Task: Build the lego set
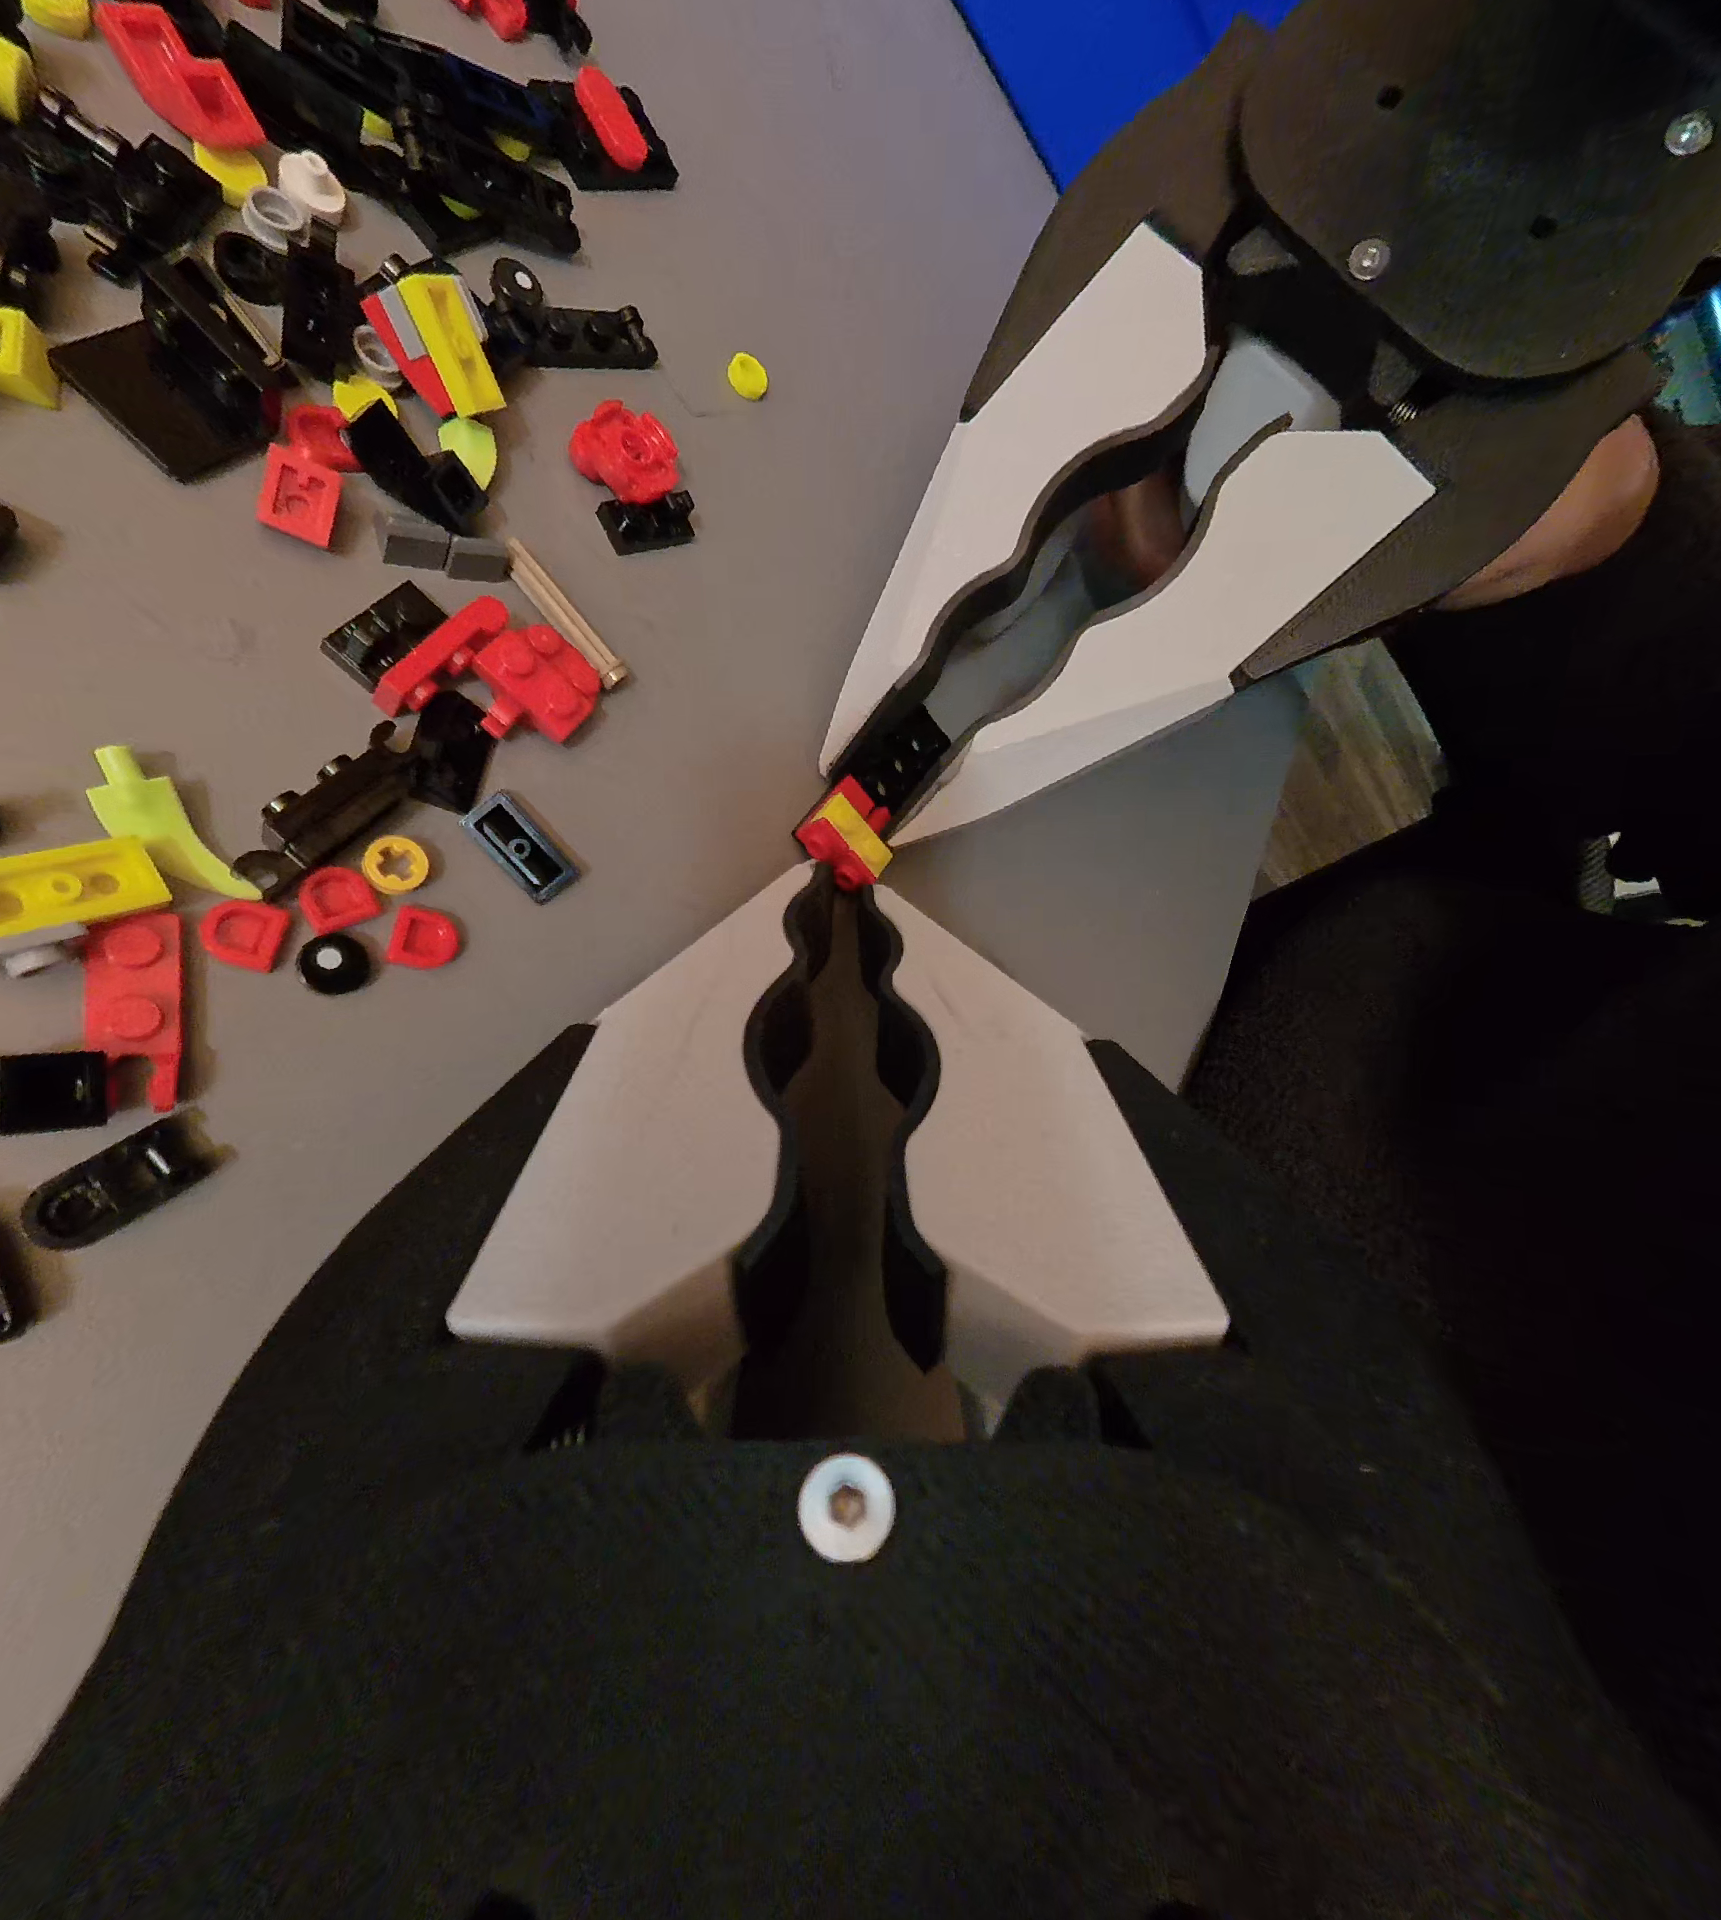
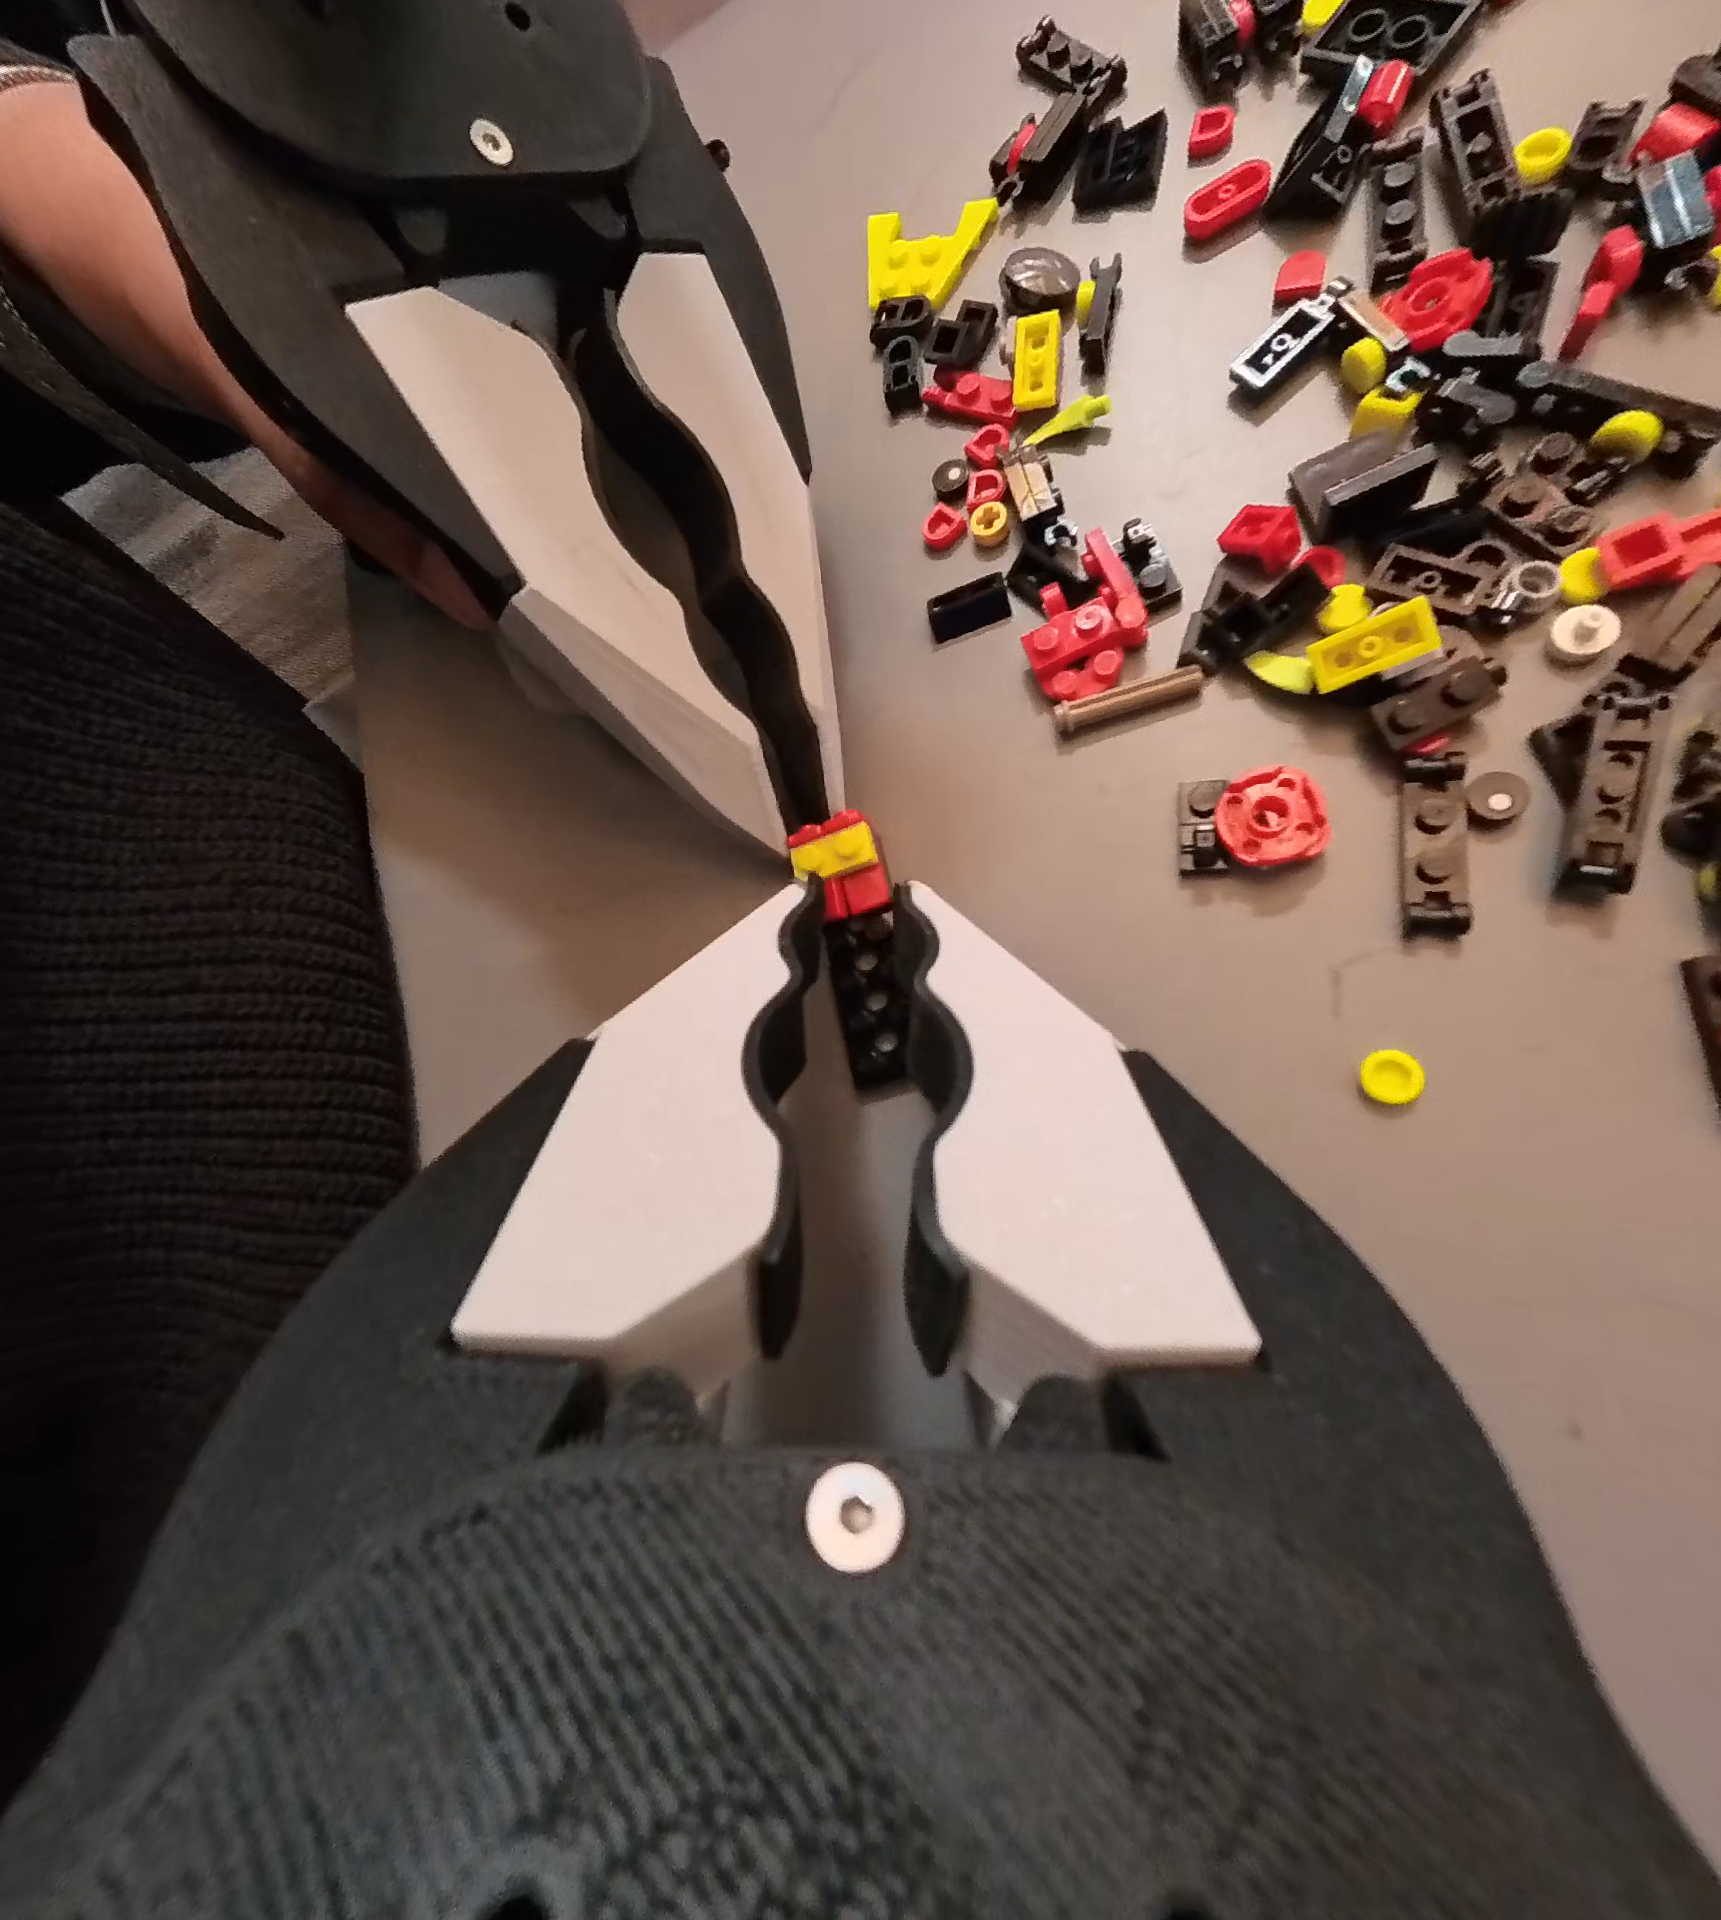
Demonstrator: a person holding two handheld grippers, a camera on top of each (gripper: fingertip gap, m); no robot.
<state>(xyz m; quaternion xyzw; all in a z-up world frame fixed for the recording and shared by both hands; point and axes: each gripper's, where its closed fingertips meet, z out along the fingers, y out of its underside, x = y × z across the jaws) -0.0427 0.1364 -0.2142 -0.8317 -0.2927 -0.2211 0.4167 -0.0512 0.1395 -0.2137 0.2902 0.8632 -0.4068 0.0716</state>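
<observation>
Our left gripper [image 1: 828, 883] pinches a small red-and-yellow brick stack [image 1: 843, 837] at its tips; our right gripper [image 1: 871, 790], opposite, clamps the black plate [image 1: 900, 756] joined to it; loose bricks [image 1: 420, 665] lie left of both

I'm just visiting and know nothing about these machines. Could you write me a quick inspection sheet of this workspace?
Surface: grey table, bare near its edge.
Job's things: small red-and-yellow piece meeting a black studded piece, held above the table edge.
Clutter: loose bricks in red, yellow and black, spread over the table.
Grippers: left gripper and right gripper tip to tip, jaws closed on the pieces.
Cables: nothing seen.
Surroundings: dark knit sleeve; blue panel.
</observation>
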